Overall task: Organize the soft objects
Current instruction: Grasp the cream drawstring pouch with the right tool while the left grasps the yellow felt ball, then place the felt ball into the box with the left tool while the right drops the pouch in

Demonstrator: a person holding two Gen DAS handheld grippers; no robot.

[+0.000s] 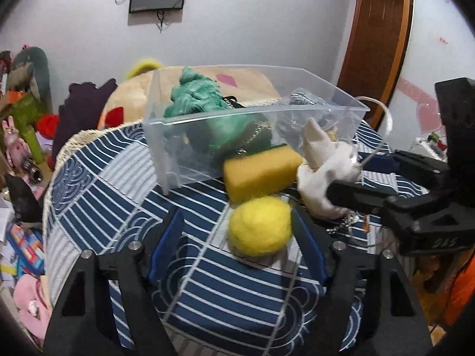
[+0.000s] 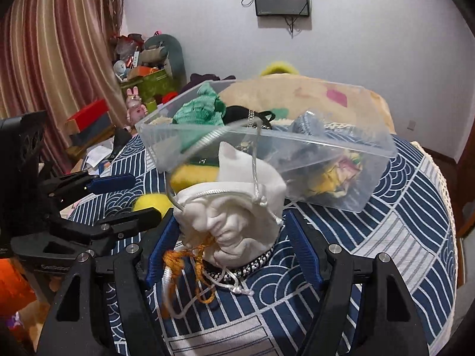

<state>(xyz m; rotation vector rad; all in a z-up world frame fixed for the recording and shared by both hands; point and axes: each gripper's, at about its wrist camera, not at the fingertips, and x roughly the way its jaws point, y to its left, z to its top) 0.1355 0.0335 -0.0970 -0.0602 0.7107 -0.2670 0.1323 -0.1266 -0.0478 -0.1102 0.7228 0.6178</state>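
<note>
A clear plastic bin [image 1: 297, 72] [image 2: 166, 136] stands on the blue patterned table and holds a green cloth [image 1: 193, 96] [image 2: 202, 108] and dark items. In front of it lie a yellow sponge [image 1: 261, 172], a yellow fuzzy ball [image 1: 259, 227] [image 2: 150, 201] and a white drawstring pouch [image 1: 323, 172] [image 2: 234, 207]. My left gripper [image 1: 237, 216] is open, its right finger beside the ball. My right gripper [image 2: 230, 228] is open around the pouch, fingers on either side of it; it also shows in the left wrist view [image 1: 356, 175].
A large beige plush [image 1: 133, 95] [image 2: 297, 95] lies behind the bin. Cluttered toys and boxes [image 1: 20, 118] [image 2: 142, 74] fill the floor to the left. A curtain [image 2: 53, 44] hangs at the left, a wooden door [image 1: 380, 29] at the right.
</note>
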